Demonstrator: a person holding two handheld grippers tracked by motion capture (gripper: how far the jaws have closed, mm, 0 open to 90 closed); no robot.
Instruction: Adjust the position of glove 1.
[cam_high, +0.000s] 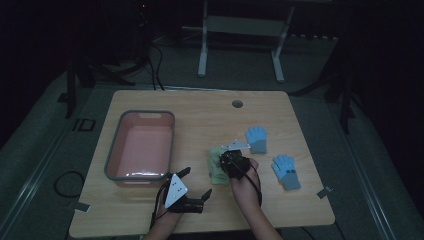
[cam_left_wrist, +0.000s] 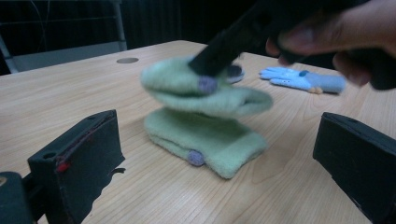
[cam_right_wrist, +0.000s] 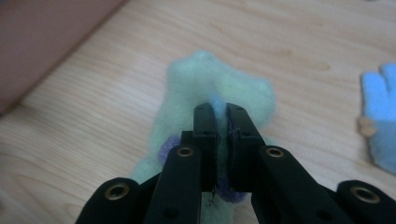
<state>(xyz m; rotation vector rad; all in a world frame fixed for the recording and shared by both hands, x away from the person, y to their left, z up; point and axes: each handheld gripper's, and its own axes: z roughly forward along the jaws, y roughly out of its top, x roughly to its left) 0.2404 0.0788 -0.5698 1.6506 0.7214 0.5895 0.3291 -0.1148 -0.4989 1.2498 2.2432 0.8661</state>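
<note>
Your right gripper (cam_right_wrist: 219, 112) has its jaws pressed nearly together on a fold of a green glove (cam_right_wrist: 210, 84), pinching the fabric between them; in the left gripper view that glove (cam_left_wrist: 205, 91) hangs lifted and blurred just above a second green glove (cam_left_wrist: 205, 140), which lies flat on the tabletop (cam_left_wrist: 56, 93); whether the two gloves touch is hard to tell through the blur. Your right hand (cam_high: 245, 182) comes in from the bottom of the high view, with the gripper (cam_high: 231, 162) over the green pair near the middle of the tabletop. Your left gripper (cam_high: 192, 185) sits low and to the left of them, its jaws spread wide with nothing between them; in its own view the two black jaws frame the green gloves from either side, well apart from them. A pink bin (cam_high: 141, 145) with a grey rim stands on the left part of the tabletop, just beyond your left gripper; two blue gloves lie to the right of your right hand, one (cam_high: 257, 139) farther from you and one (cam_high: 286, 171) nearer the right edge, apart from each other and from the green pair.
</note>
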